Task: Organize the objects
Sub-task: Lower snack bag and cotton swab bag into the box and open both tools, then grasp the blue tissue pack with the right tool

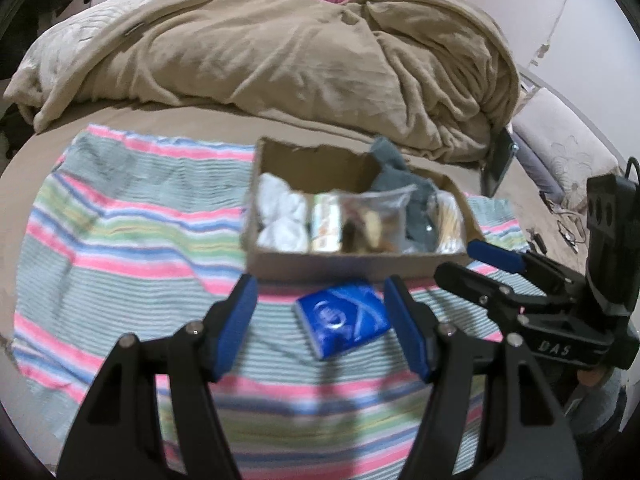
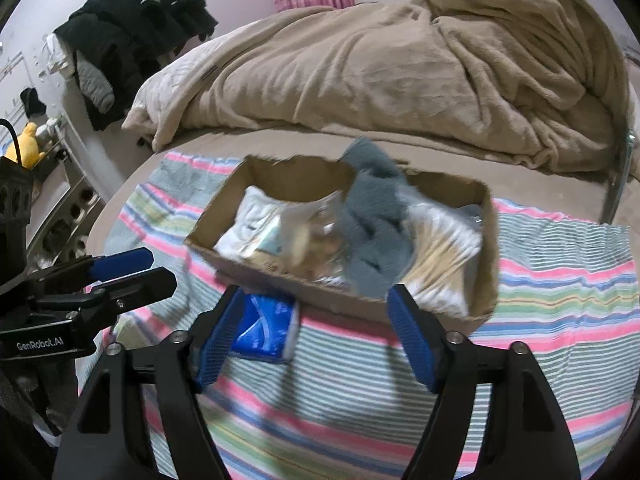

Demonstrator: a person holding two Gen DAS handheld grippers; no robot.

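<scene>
The blue packet (image 1: 343,319) lies flat on the striped towel (image 1: 120,216), just at 6 o'clock of the cardboard box (image 1: 352,258), between the spread fingers of the left claw (image 1: 320,328), untouched. The box holds white cloth (image 1: 280,216), a clear bag (image 1: 368,220) and grey cloth (image 1: 404,184). The right claw (image 2: 316,336) gapes empty near the box's front wall. At 12 o'clock a beige blanket (image 1: 280,52) heaps on the bed.
</scene>
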